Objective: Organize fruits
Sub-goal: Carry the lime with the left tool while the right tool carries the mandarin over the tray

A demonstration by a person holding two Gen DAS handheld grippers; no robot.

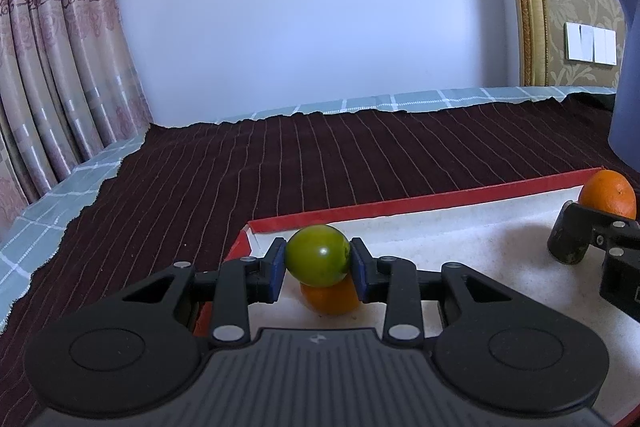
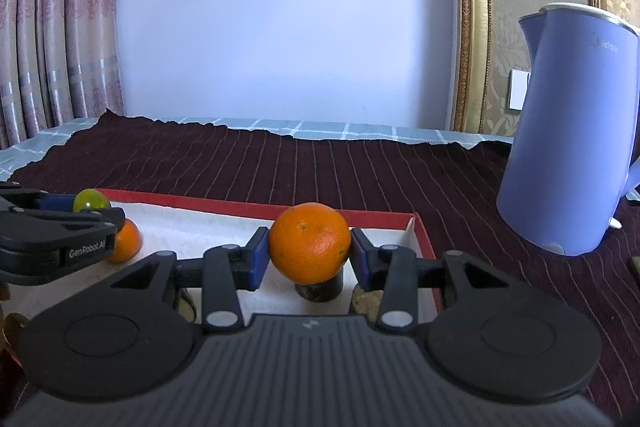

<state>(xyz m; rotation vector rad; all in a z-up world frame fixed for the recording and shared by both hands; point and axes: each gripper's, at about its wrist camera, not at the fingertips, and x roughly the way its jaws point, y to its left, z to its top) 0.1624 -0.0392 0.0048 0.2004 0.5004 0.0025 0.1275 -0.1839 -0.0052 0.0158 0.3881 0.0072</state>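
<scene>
My left gripper is shut on a small green fruit and holds it just above an orange lying in a red-rimmed white tray. My right gripper is shut on a second orange over the tray's right end, above a dark cylinder. In the right wrist view the left gripper shows at the left with the green fruit and the lying orange. In the left wrist view the held orange and cylinder show at the right.
The tray rests on a dark maroon striped cloth over a pale checked tablecloth. A blue kettle stands right of the tray. A brownish lump lies in the tray's right corner. Curtains hang at the left.
</scene>
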